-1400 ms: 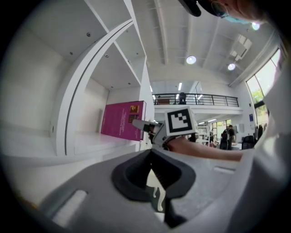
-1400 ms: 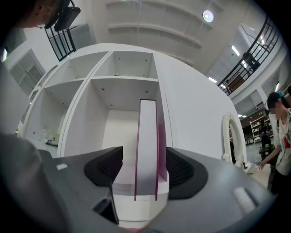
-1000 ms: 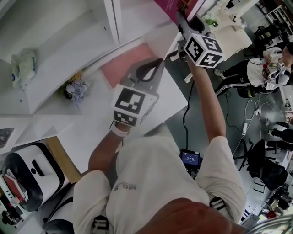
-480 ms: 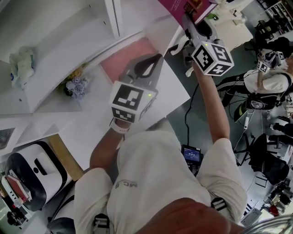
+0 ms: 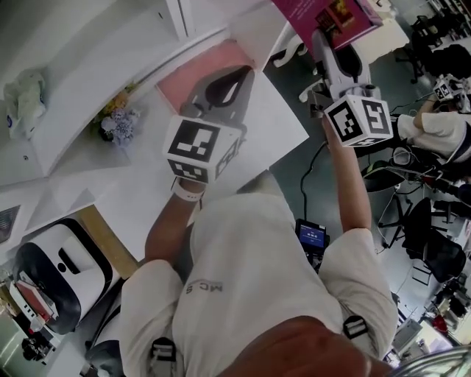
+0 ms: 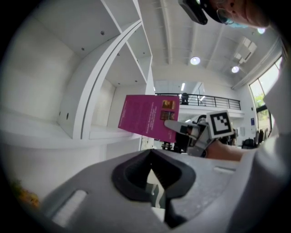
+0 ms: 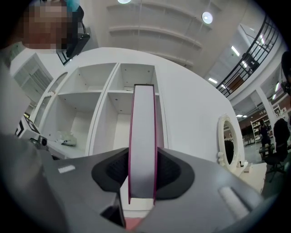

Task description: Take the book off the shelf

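I judge the main step done: the book (image 5: 329, 13) is off the shelf (image 5: 110, 66) and hangs in the air in my right gripper (image 5: 324, 43), out past the corner of the white table (image 5: 283, 136) and above the floor. In the right gripper view the jaws stand partly open with both pads pressed on the covers, and the book (image 7: 143, 136) stands upright between them with its pale page edge toward the camera. The shelf compartments (image 7: 104, 104) behind it are well apart from it. The left gripper view shows the magenta cover (image 6: 148, 116) from the side, clear of the shelf's outer wall. My left gripper (image 5: 224, 85) hovers over the table by the pink mat (image 5: 191, 77); its jaws (image 6: 152, 175) are together at the tips with nothing between them. What is left, as I judge it, is only to bring the book somewhere and set it down, though the task names no place. Against a second ago, the right gripper's marker cube (image 5: 360, 120) has slid to the right and lower in the head view. More of the cover now shows, and the book sits farther from the shelf. The grip on it looks unchanged, and the left gripper has hardly shifted.
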Demonstrator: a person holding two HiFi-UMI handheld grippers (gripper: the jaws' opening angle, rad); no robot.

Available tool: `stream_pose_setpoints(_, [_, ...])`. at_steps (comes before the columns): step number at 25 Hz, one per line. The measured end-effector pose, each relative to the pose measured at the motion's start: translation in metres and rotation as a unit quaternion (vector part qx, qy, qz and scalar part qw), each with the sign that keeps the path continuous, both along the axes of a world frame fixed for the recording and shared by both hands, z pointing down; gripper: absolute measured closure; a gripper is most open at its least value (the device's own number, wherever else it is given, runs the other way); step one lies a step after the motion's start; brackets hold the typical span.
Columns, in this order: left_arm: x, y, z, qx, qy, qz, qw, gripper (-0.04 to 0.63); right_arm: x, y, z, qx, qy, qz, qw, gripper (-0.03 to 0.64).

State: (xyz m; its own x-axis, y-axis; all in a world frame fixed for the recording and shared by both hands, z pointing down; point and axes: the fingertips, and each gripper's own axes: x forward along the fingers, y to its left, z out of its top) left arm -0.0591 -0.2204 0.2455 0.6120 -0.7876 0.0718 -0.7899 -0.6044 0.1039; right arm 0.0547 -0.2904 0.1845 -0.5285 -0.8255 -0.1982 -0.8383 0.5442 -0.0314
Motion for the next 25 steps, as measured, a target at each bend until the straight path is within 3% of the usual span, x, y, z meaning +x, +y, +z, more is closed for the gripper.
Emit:
stream_pose_setpoints(16, [-0.011, 0.021, 0.018, -0.008, 0.012, -0.001, 0.9999, 0.594, 0.017, 0.097, 0.016, 0.039, -0.018, 0.015, 0.999, 0.479])
stream_pose_setpoints(25, [0.009, 0.021, 0.045, -0.034, 0.025, 0.005, 0.9991, 0.595, 0.041, 0.113, 0.073, -0.032, 0.002, 0.033, 0.999, 0.479])
